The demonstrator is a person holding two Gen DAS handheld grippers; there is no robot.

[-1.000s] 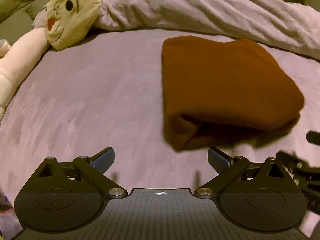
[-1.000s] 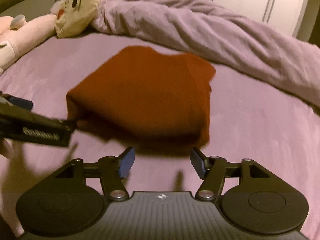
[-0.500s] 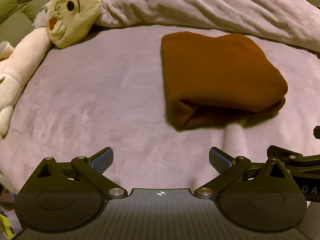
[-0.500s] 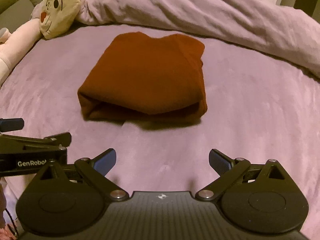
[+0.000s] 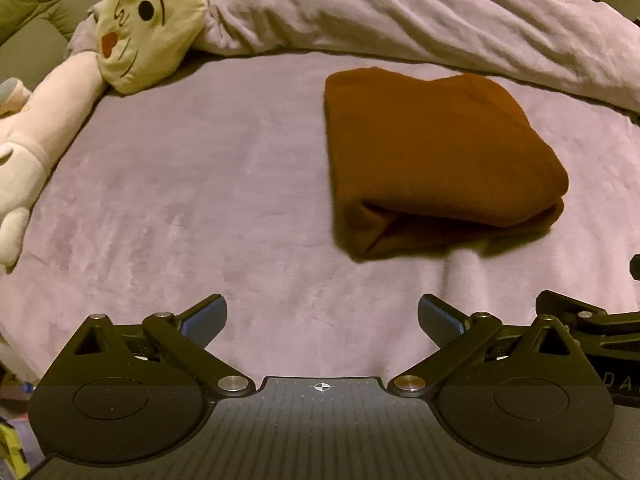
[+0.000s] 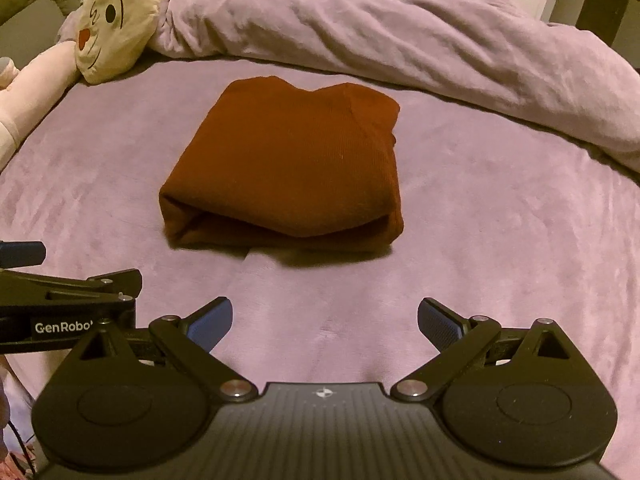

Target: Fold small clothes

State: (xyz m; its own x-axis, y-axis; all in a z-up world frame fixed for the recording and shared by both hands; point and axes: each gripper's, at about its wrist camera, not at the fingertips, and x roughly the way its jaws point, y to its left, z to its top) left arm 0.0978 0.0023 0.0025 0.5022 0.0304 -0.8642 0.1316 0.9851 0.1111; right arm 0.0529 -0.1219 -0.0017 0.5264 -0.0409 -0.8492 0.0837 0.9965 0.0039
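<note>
- Dim, warm yellowish indoor light in both wrist views; colours muddy.
- Folded brown garment reads dark, folds hard to separate; soft shadow under its near edge on the purple bedsheet.
- Slight softness along that near edge in both views.
- Strong fisheye curvature: the crumpled duvet bends along the top, corners vignette to black.
- Small glints on the metal pivots of the left gripper and right gripper; no harsh glare.
- Plush toy is the brightest area.
</note>
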